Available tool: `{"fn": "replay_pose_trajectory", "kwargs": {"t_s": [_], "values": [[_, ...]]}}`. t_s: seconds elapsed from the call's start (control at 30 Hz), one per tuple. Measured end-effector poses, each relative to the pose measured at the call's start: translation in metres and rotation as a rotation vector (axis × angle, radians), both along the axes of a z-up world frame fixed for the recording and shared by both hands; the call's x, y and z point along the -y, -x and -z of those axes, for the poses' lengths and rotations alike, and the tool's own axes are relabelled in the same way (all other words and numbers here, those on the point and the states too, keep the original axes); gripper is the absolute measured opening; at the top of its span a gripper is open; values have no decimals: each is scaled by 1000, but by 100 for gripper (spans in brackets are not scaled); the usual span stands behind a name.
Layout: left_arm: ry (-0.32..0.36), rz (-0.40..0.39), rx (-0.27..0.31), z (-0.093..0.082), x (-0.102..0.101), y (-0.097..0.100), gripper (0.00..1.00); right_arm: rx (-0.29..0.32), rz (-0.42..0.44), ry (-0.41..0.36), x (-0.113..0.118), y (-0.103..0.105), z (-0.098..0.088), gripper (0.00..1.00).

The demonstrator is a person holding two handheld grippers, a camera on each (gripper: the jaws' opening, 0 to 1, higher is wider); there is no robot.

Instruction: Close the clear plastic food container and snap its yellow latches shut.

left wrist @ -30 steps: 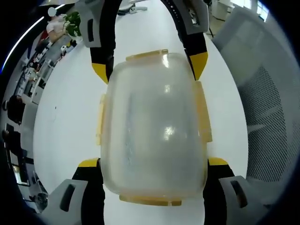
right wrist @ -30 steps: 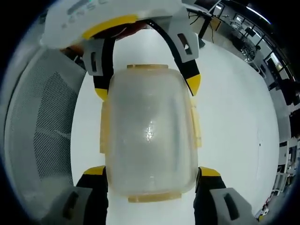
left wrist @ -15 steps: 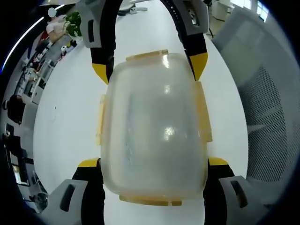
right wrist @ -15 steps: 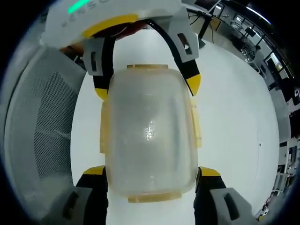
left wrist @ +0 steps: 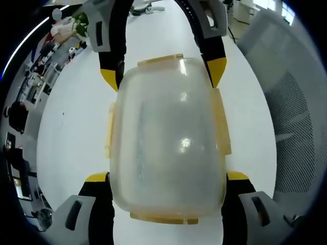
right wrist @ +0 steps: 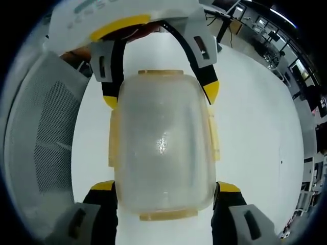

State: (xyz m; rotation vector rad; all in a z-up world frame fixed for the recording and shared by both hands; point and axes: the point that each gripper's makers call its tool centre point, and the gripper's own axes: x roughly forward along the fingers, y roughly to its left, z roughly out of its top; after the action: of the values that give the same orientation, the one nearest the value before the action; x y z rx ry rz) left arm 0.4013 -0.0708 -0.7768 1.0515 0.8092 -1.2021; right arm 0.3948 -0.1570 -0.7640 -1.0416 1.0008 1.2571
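Left gripper view: container (left wrist: 166,135) held between both grippers over the white table (left wrist: 71,127), left gripper (left wrist: 166,176) and right gripper (left wrist: 163,79) each clamped on an end. Lid looks seated, yellow latches (left wrist: 220,122) seem flat, so task probably near finished; latch engagement unclear.

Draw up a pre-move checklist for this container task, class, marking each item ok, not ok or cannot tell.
1. Lid sits on the clear food container: ok.
2. Left gripper straddles one end: ok.
3. Right gripper straddles the other end: ok.
4. Fingers actually pressing the walls: cannot tell.
5. Yellow latches snapped down: cannot tell.
6. White table beneath the container: ok.
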Motion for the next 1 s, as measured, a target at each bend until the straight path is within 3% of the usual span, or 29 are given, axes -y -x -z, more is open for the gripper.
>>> {"fn": "replay_pose_trajectory", "kwargs": {"t_s": [1.0], "values": [[-8,2,-1,1,-4,-36,85,0,-3,-3,-3,-37,1,75]]}}
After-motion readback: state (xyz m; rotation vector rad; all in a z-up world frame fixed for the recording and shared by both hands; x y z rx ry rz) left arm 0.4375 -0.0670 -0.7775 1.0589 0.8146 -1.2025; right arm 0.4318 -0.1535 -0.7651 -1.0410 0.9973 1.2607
